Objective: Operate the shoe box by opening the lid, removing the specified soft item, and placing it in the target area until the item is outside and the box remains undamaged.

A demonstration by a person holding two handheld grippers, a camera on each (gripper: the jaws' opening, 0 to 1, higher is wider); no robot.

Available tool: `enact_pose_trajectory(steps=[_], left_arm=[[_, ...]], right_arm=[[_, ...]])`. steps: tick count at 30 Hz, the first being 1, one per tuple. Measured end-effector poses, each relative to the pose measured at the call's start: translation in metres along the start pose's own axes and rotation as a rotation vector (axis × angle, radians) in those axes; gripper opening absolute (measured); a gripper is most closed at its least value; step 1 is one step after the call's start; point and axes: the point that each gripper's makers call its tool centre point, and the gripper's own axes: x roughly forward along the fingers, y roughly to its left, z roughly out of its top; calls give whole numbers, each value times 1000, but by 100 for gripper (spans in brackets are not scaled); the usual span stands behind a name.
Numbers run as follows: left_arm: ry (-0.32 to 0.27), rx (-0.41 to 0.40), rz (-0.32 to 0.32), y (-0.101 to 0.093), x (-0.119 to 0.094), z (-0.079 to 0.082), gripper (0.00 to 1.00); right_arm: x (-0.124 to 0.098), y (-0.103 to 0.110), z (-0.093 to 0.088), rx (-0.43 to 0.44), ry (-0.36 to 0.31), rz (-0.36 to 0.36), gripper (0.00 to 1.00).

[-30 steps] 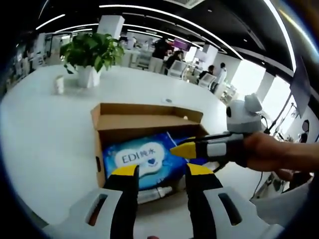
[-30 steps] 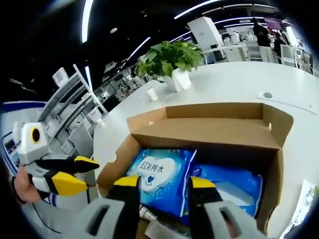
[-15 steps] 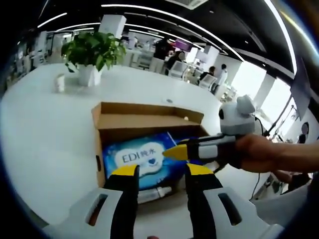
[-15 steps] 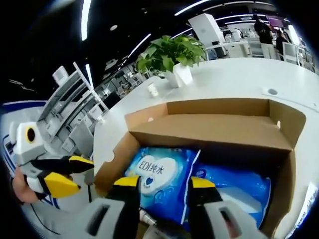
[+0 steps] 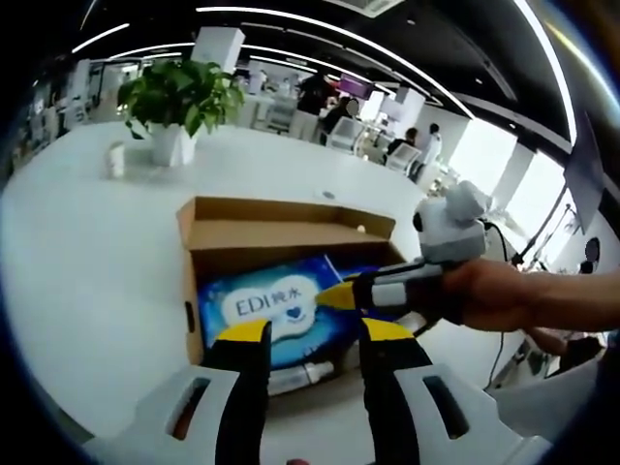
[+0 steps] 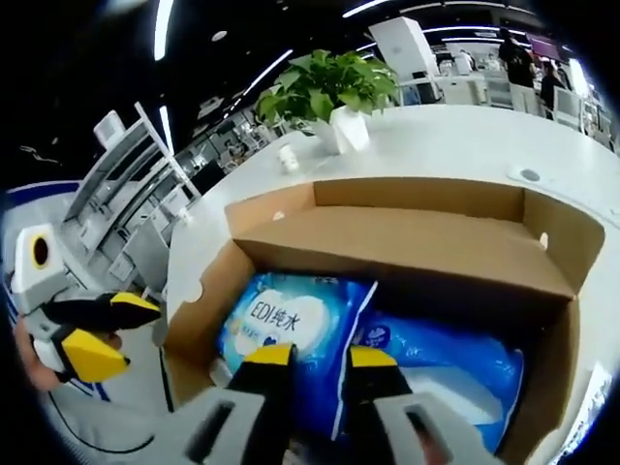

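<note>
**Open shoe box on the white table, both grippers at the wipes**

The round white table (image 5: pixel 87 252) carries the cardboard shoe box (image 5: pixel 281 232), lid folded back, directly ahead of the left gripper (image 5: pixel 305 331). Beyond the box stand a potted green plant (image 5: pixel 179 102) in a white pot and a small white cup (image 5: pixel 116 163) beside it. The room behind is an open office with long ceiling light strips (image 5: pixel 320 24), white pillars and several people among desks in the distance (too small to describe further).

Inside the box lies a blue pack of wet wipes (image 5: pixel 271 308) with a white "EDI" label, and a second blue pack (image 6: pixel 455 363) beside it, partly under the box's shadowed flap. A slim white object at the box's near edge is cut off by the left gripper's jaws and hard to identify.

The left gripper's jaws stand moderately apart, empty, just short of the box. The right gripper (image 6: pixel 315 356) reaches over the box with its jaws narrowly apart, tips over the labelled pack; whether they touch it cannot be told. A hand (image 5: pixel 504 295) holds it.
</note>
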Motion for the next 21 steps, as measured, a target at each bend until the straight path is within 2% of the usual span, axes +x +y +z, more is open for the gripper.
enact_pose_trajectory(steps=[4, 5, 8, 11, 14, 18, 21], left_arm=[[0, 2, -2, -2, 0, 0, 36], [0, 3, -2, -2, 0, 0, 36], [2, 3, -1, -1, 0, -1, 36], [4, 2, -2, -4, -1, -1, 36], [9, -3, -3, -5, -1, -2, 35], [9, -42, -28, -11, 0, -4, 37], [16, -21, -22, -12, 0, -4, 36]], right_arm=[[-14, 14, -2, -19, -9, -13, 9], [-16, 13, -2, -25, -10, -28, 2], [-19, 12, -5, -11, 0, -31, 0], [-20, 10, -7, -48, 13, -40, 0], [-24, 11, -7, -47, 12, -36, 0], [-26, 7, -5, -41, 4, -34, 0], [-30, 3, -3, -44, -3, -43, 0]])
